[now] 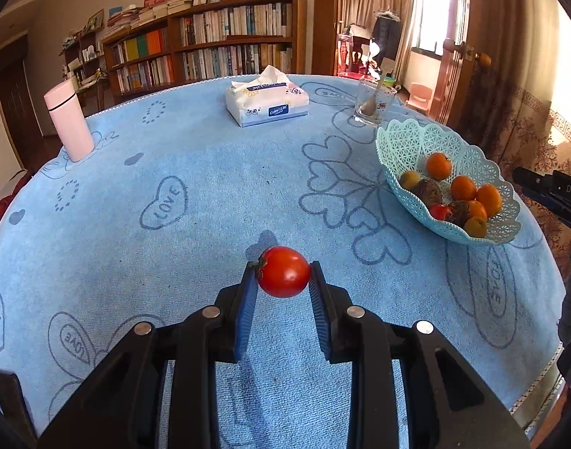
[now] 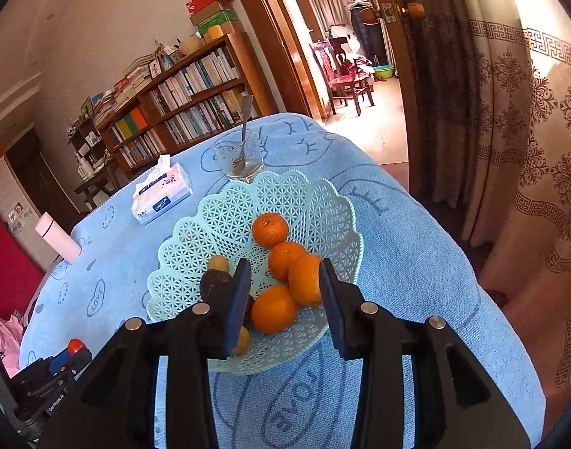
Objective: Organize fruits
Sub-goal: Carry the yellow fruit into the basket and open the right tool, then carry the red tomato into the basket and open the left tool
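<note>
Here, through the left wrist camera, we see our left gripper (image 1: 283, 273) clamped on a red tomato (image 1: 283, 271), its blue pads (image 1: 248, 307) pressing the fruit from both sides. The tomato appears to be held just above the blue tablecloth (image 1: 210, 194), with its shadow falling on the cloth just behind it. To the right, well apart from the tomato, sits the pale green lattice basket (image 1: 416, 138), holding several oranges (image 1: 439, 165), a small red fruit (image 1: 439, 211) and a few darker pieces. Behind the basket stands a glass (image 1: 373, 103) with a spoon in it. A tissue pack (image 1: 266, 101) lies near the far middle of the table, and a pink bottle (image 1: 69, 119) stands upright at the far left edge. A bookshelf (image 1: 210, 45) fills the wall behind.

Turning to the right wrist camera, we find our right gripper (image 2: 283, 292) hovering over the near side of the same basket (image 2: 218, 217), its fingers spread apart. An orange (image 2: 304, 280) lies against the inner face of the right finger, yet the left finger stands well clear of it, so nothing is gripped. Three more oranges (image 2: 270, 229) rest in the basket, and a dark fruit (image 2: 214, 284) sits partly hidden behind the left finger. The glass (image 2: 240, 157) with the spoon stands just beyond the basket's far rim. The tissue pack (image 2: 161, 194) and the pink bottle (image 2: 58, 239) lie further left.
</note>
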Tool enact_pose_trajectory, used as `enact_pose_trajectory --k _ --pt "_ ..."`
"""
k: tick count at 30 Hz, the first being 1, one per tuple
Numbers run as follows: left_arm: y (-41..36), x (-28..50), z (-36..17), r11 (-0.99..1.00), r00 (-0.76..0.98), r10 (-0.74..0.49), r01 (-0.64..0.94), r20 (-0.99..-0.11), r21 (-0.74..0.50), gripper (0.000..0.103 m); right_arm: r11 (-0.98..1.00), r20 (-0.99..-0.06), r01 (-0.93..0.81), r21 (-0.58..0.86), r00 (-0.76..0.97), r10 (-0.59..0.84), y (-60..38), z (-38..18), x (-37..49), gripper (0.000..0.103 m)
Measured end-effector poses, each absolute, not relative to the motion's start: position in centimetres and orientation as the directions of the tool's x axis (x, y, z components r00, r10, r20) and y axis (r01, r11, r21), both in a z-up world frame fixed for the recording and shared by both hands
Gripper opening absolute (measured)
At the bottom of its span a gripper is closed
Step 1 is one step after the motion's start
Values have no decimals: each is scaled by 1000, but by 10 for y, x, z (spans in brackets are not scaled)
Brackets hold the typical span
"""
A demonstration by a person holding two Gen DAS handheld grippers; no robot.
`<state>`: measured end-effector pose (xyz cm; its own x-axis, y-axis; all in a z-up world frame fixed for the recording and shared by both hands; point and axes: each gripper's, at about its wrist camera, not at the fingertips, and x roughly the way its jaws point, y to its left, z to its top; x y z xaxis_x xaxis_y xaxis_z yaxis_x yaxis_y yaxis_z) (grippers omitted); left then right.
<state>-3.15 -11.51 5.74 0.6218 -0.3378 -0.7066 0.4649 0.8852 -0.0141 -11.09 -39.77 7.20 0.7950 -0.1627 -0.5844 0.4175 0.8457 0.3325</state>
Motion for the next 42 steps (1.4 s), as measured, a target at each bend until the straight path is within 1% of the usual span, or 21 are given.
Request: enact_pose_trajectory --k 4,5,6,7,9,12,16,20,29,30,31,32,33,35,36,38,40,42 --pt "-135 -31 61 864 597 -372 503 -711 -29 28 844 -569 451 289 791 -227 -403 71 -120 39" --pt "-140 -31 63 857 590 -382 514 -711 -34 28 845 -562 460 273 789 -248 -403 70 -122 42" --pt "-145 -31 65 850 584 -393 525 -710 -38 28 845 -551 472 252 788 -276 -403 70 -125 48" --pt "-151 -30 68 844 580 -402 535 -709 -42 28 844 -535 486 228 786 -308 -402 70 -128 51" --pt "-163 -30 74 830 571 -424 556 -703 -49 28 843 -507 501 194 787 -351 -401 70 -133 54" --pt "-181 -28 82 813 566 -449 581 -692 -52 28 840 -490 505 197 793 -362 -404 70 -137 59" --pt "-208 -22 87 798 566 -454 603 -688 -30 28 826 -493 517 223 791 -362 -413 66 -141 59" --pt "-232 -17 88 777 543 -470 629 -696 -33 28 808 -498 533 251 787 -364 -422 59 -146 59" --pt "-270 -2 77 762 536 -458 647 -710 -3 29 800 -512 531 279 787 -344 -428 50 -149 59" --pt "-272 -1 76 764 537 -454 645 -710 0 33 801 -512 530 279 788 -343 -428 50 -149 60" --pt "-272 1 76 767 539 -452 642 -710 -1 52 801 -513 529 281 788 -340 -428 49 -150 61" --pt "-271 1 76 773 546 -452 635 -705 -3 64 801 -514 527 283 789 -338 -428 49 -150 66" --pt "-269 1 78 779 560 -455 627 -693 -4 73 800 -514 527 286 789 -336 -428 48 -150 72" --pt "-267 0 79 786 583 -443 618 -681 17 73 798 -515 528 291 789 -335 -429 48 -151 75" --pt "-266 0 79 790 598 -431 612 -676 38 74 797 -517 528 294 789 -332 -429 47 -151 79" --pt "-266 -3 79 800 644 -392 591 -657 102 77 795 -520 528 298 788 -329 -429 47 -151 84" --pt "-265 -8 79 805 691 -351 567 -632 174 83 795 -523 527 301 788 -324 -429 47 -151 84" --pt "-264 -11 78 801 710 -335 561 -619 209 86 796 -529 523 305 788 -315 -429 47 -151 89"
